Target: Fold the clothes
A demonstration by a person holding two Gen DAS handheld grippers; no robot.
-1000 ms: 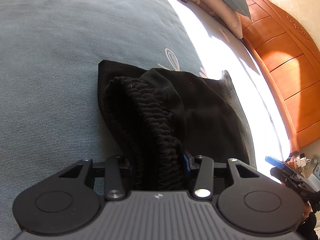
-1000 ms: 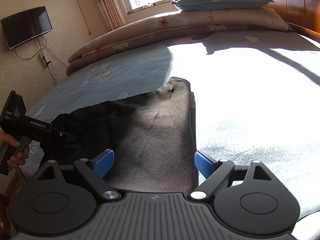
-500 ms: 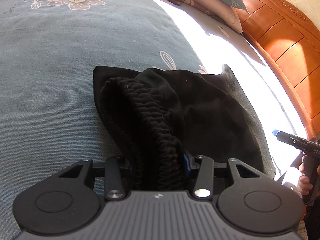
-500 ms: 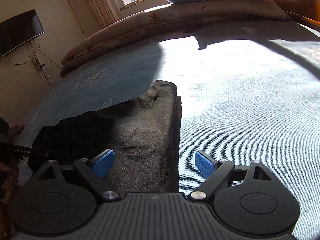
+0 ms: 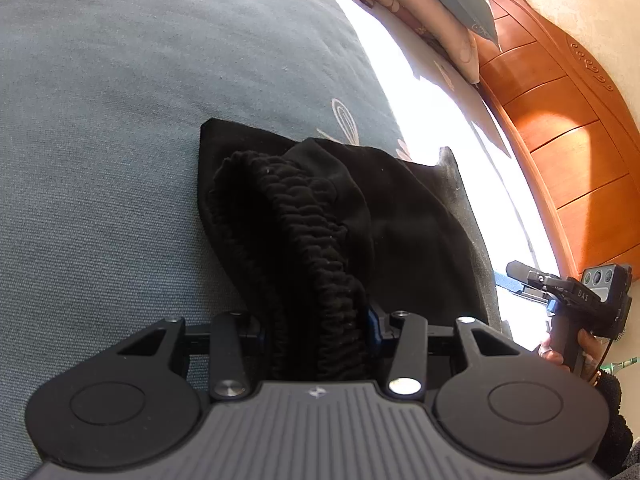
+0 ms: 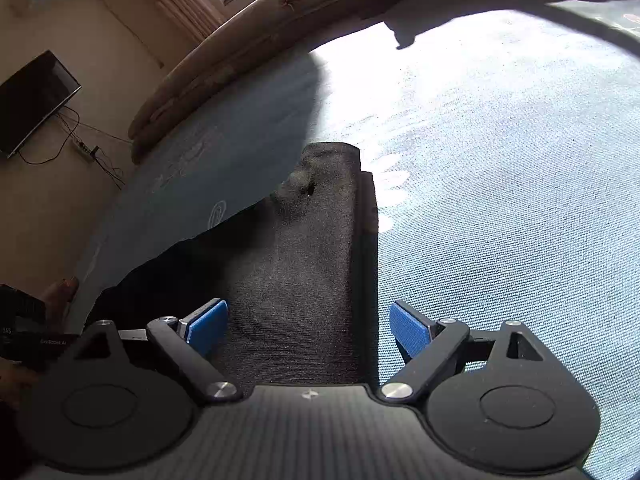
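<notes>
Left wrist view: left gripper (image 5: 316,320) pinching bunched waistband (image 5: 304,240) of black trousers (image 5: 408,232), lying on bed (image 5: 120,120). Right gripper (image 6: 308,328) spread wide over leg end, gripping nothing. Judgement: folding barely started; leg grab, folds remain.

Right gripper (image 6: 308,330) moved closer along black garment (image 6: 304,280).

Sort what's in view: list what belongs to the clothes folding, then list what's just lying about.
Job:
black garment
its elastic waistband
left gripper, shut on the waistband
right gripper, open

Lying about:
pillows
wooden headboard
wall TV
</notes>
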